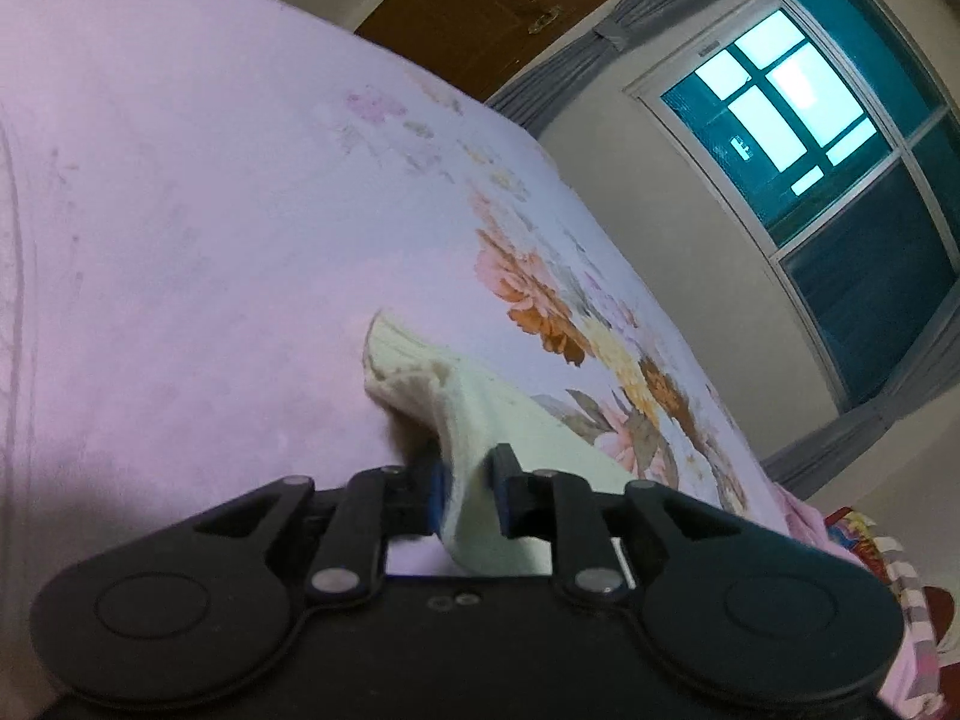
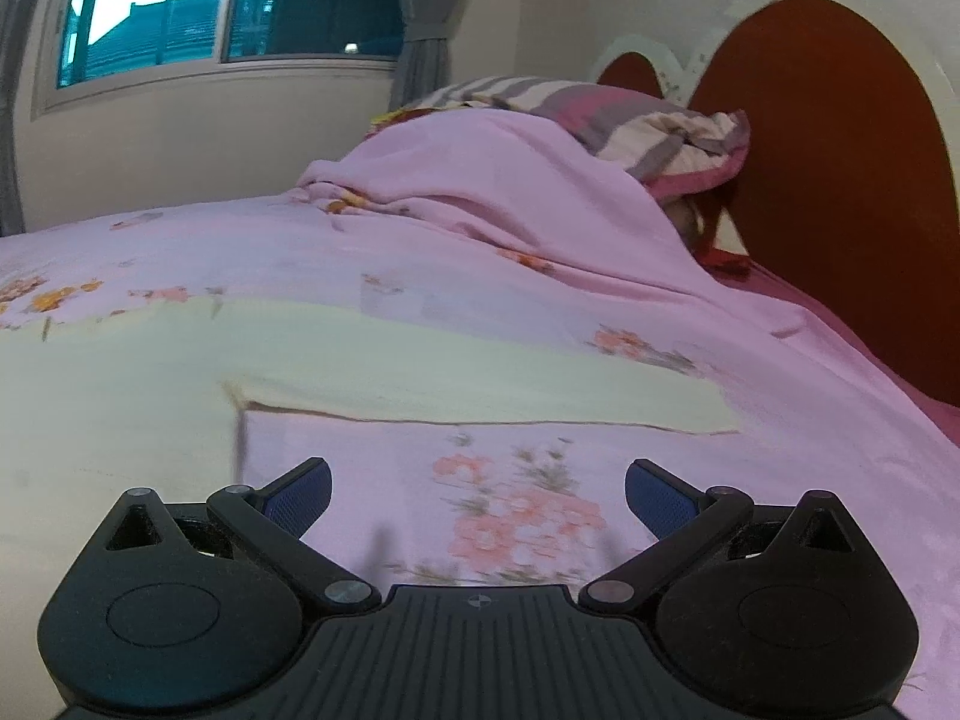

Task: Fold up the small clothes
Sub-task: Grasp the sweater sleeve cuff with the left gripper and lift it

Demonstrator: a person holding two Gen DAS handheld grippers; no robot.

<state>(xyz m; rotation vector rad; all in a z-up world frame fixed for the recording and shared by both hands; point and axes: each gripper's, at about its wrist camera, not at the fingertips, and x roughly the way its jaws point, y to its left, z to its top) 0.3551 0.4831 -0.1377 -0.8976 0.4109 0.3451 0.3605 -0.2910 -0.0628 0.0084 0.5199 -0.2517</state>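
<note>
A pale cream-yellow garment (image 1: 480, 420) lies on the pink floral bedsheet (image 1: 180, 240). My left gripper (image 1: 469, 483) is shut on a fold of this garment, and its ribbed cuff end (image 1: 396, 354) sticks out ahead of the fingers. In the right wrist view the same garment (image 2: 360, 360) lies spread flat across the bed, with a long sleeve reaching right. My right gripper (image 2: 478, 495) is open and empty, low over the sheet just in front of the sleeve's near edge.
A striped pillow (image 2: 630, 114) and a bunched pink blanket (image 2: 480, 180) lie by the red headboard (image 2: 810, 150). A window (image 2: 210, 6) with grey curtains is behind the bed. A wooden door (image 1: 480, 6) stands beyond the bed's far edge.
</note>
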